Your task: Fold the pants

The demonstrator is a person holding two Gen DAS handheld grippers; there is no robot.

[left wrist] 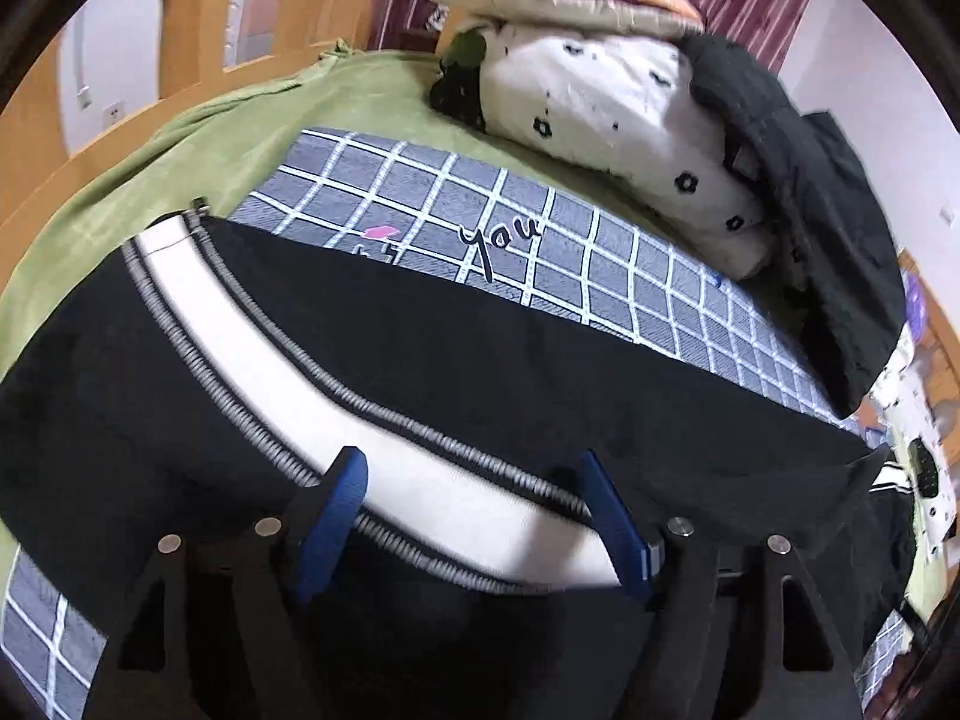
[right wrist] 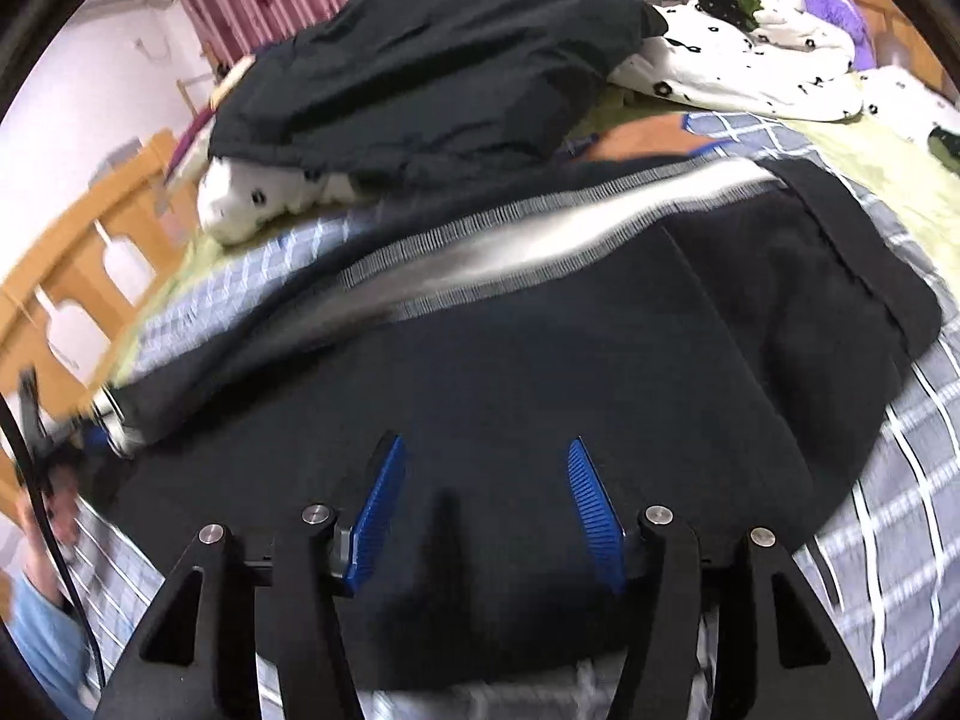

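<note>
Looking down, I see my left gripper point(left wrist: 471, 480) spread open over black white-striped fabric pants point(left wrist: 420, 360) mid-frame; right gripper point(right wrist: 483, 468) likewise open, gripping nothing.

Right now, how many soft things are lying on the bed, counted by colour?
Black with a white stripe: 1, the pants
Plain black: 1, the jacket
White with black flowers: 1, the quilt
Grey checked: 1, the sheet
Green: 1, the blanket
Total: 5
</note>
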